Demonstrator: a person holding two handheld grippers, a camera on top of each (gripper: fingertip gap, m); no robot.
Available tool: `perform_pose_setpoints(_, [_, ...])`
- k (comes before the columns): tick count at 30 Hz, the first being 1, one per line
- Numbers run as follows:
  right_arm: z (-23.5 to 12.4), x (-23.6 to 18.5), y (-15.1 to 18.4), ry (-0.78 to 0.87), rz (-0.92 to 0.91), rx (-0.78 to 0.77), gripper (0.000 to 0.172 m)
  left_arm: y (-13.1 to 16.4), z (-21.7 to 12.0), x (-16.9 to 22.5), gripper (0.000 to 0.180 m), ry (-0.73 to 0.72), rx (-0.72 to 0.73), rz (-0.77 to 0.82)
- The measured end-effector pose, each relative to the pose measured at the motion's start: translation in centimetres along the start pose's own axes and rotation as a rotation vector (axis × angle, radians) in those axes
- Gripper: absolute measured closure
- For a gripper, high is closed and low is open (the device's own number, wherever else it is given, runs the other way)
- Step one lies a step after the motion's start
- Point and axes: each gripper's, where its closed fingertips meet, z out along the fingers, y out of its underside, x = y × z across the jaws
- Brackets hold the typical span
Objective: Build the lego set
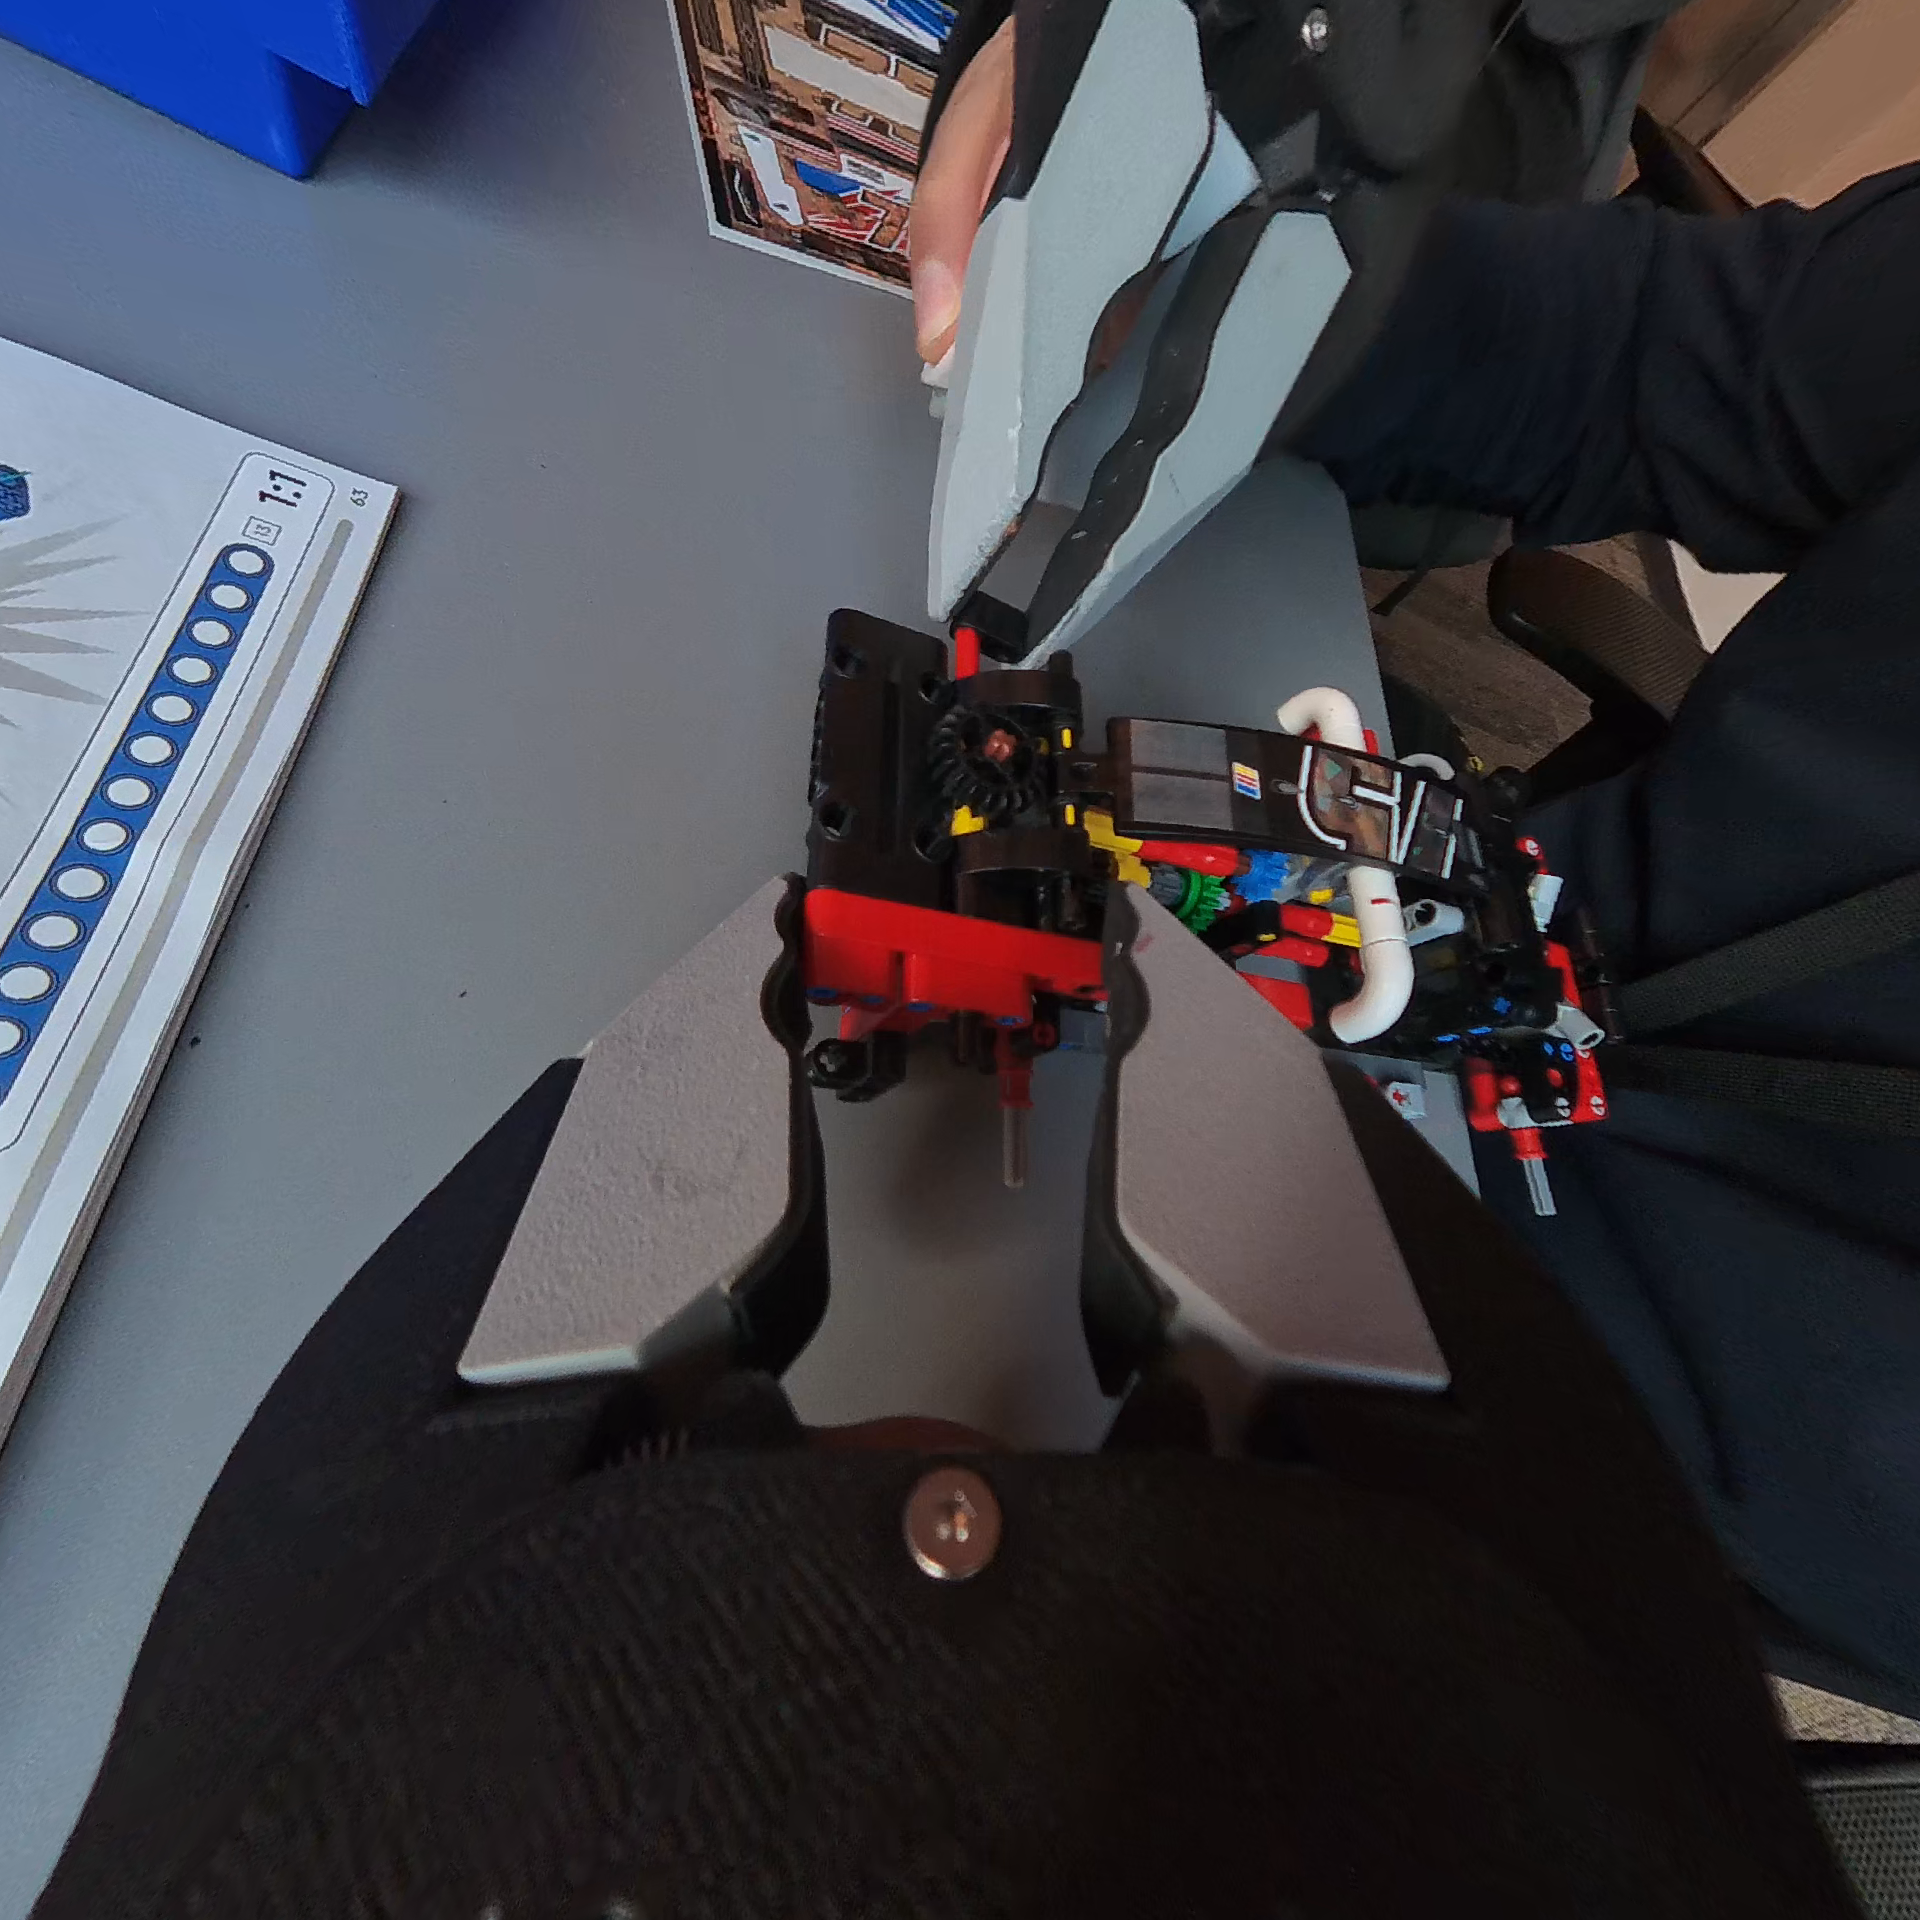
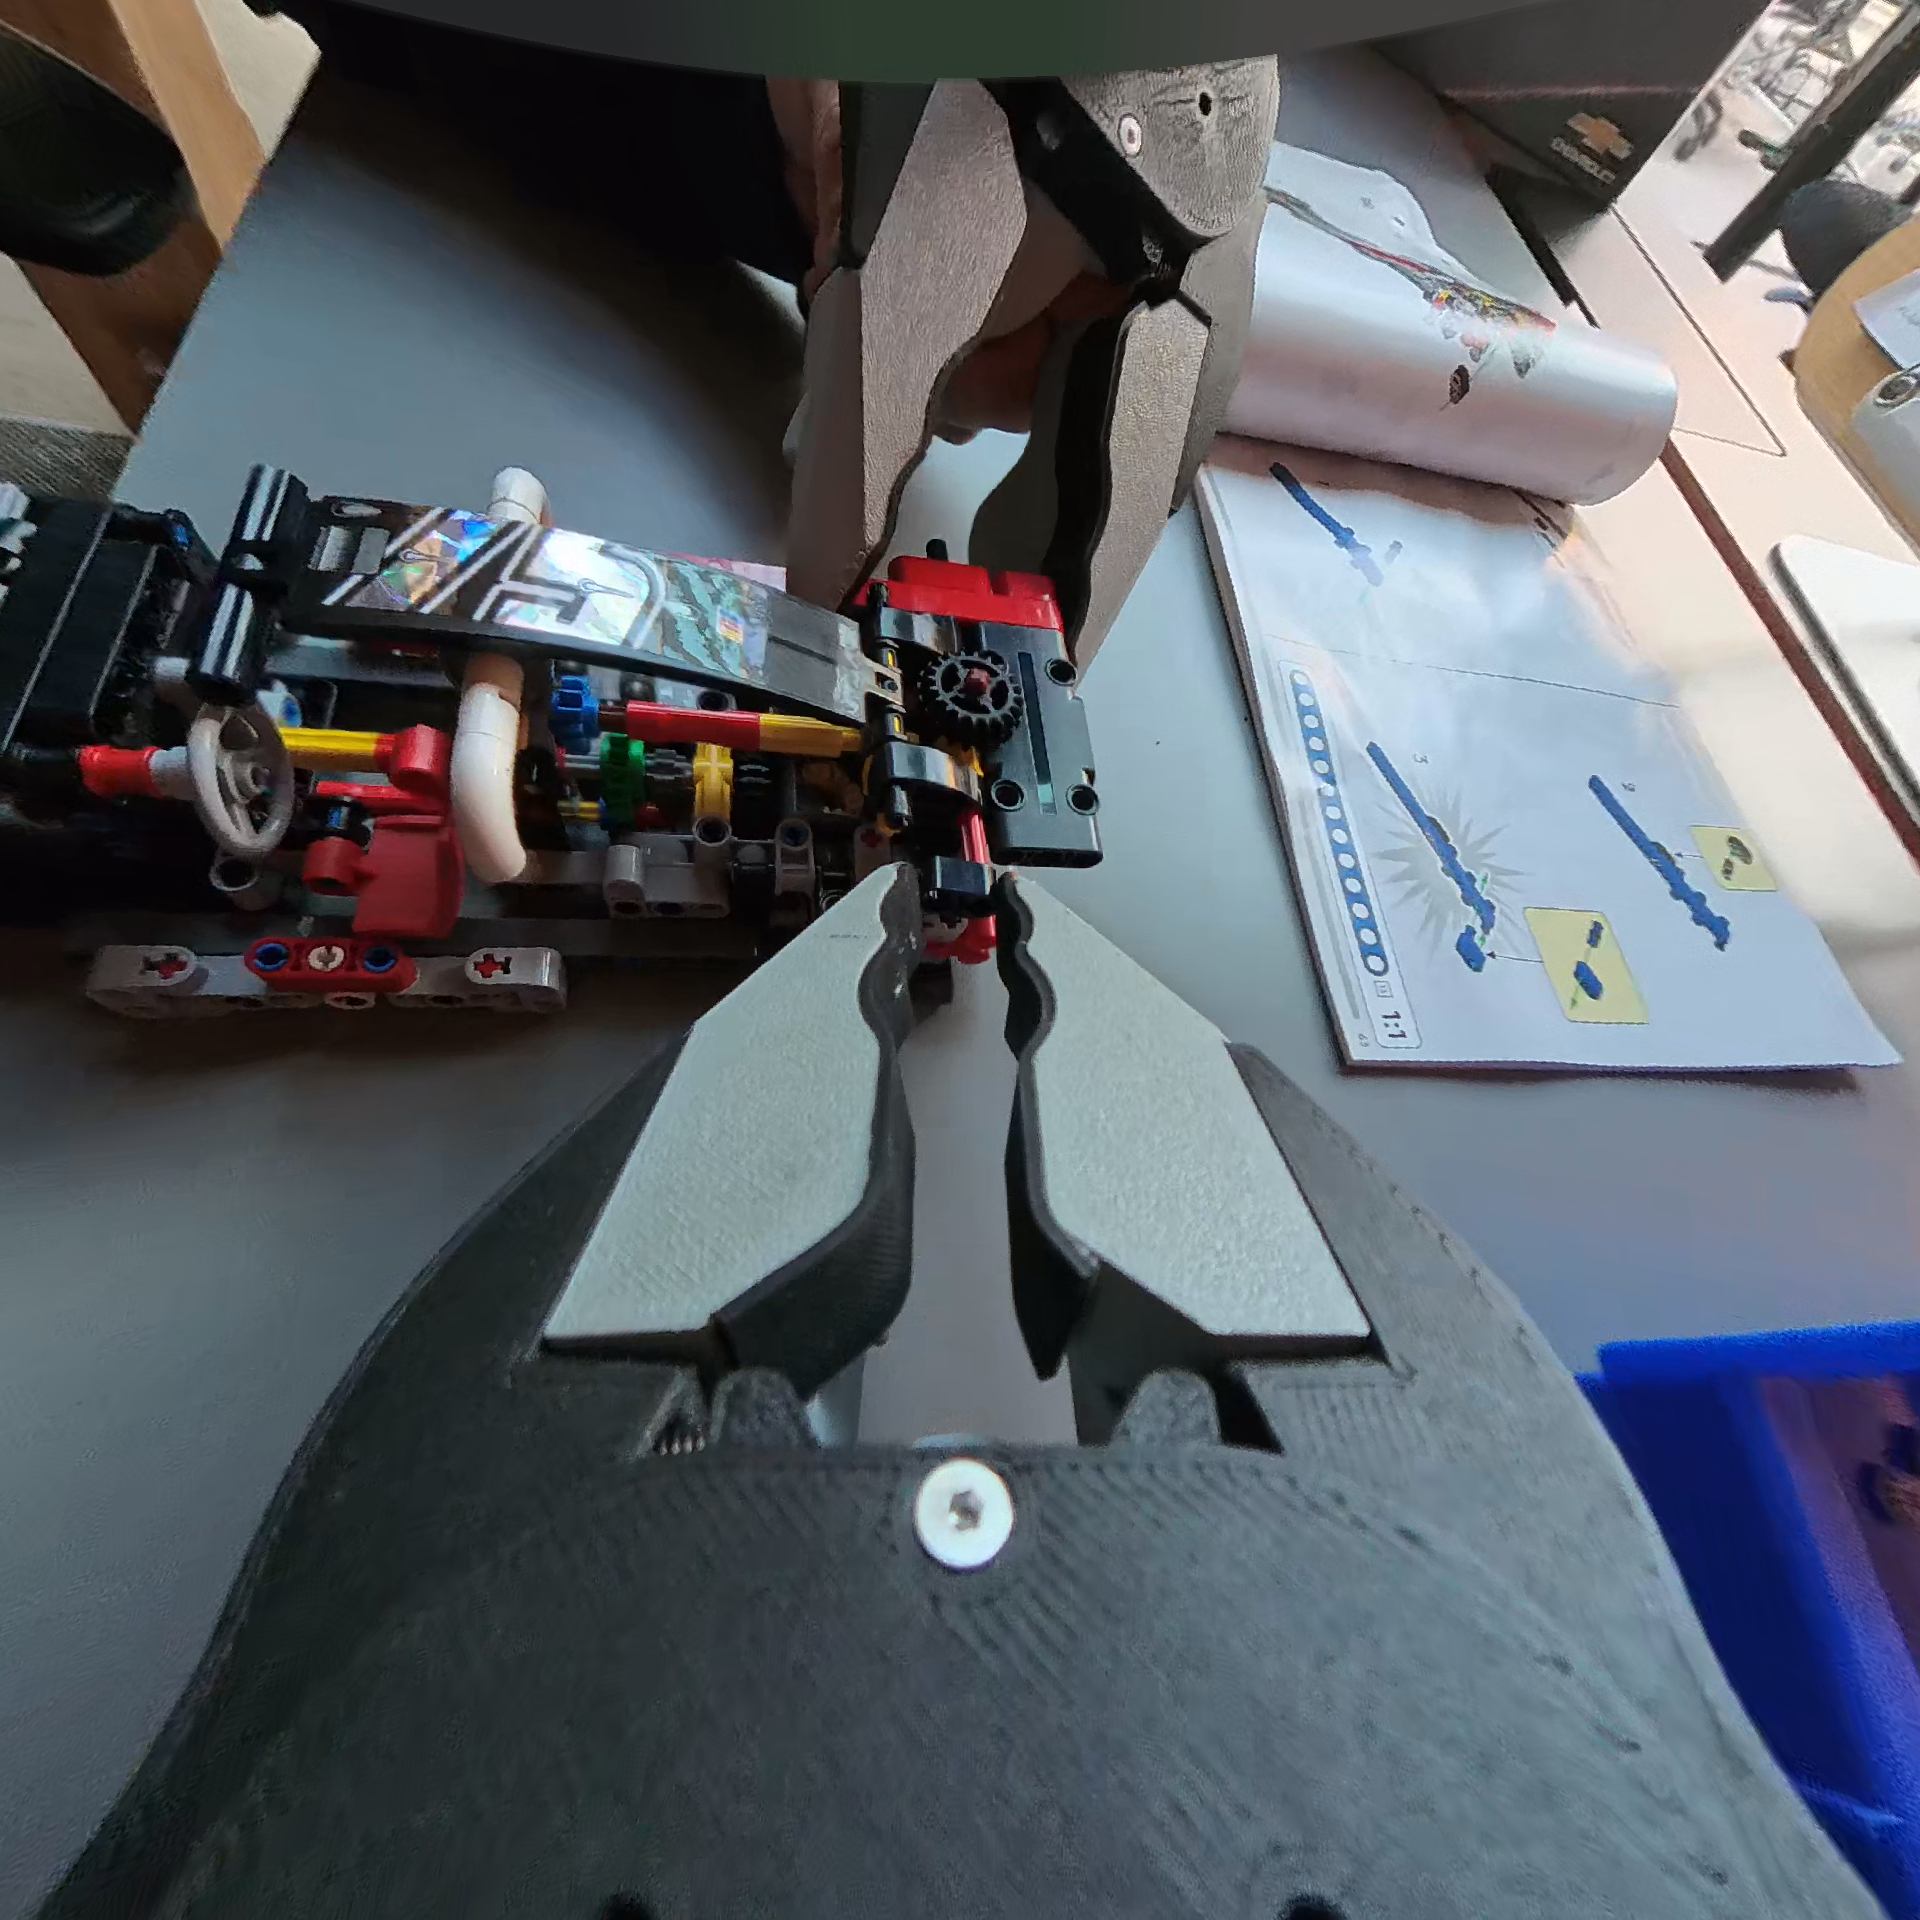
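Grey table (image 2: 312, 312): one brick car (image 2: 520, 727), both grippers clamping it, left (image 1: 951, 956) wide, right (image 2: 961, 904) narrow.

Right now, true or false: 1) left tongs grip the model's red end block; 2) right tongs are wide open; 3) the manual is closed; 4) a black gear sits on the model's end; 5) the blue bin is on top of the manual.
1) True. The left tongs clamp the red block at the end of the model.
2) False. The right tongs are nearly shut on a small black piece on a red axle at the model's end.
3) False. The manual lies open.
4) True. The black gear sits beside the black panel.
5) False. The blue bin stands apart from the manual, on the table.
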Motion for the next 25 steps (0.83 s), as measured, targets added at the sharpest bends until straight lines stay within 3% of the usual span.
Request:
perform_pose_setpoints(6, [0.1, 0.0, 0.0, -0.099, 0.093, 0.077, 0.160, 0.0, 0.0, 0.0, 0.127, 0.002, 0.007, -0.003])
perform_pose_setpoints(25, [-0.9, 0.0, -0.4, -0.118, 0.143, 0.122, 0.164, -0.1, 0.3, 0.2, 0.126, -0.002, 0.014, 0.006])
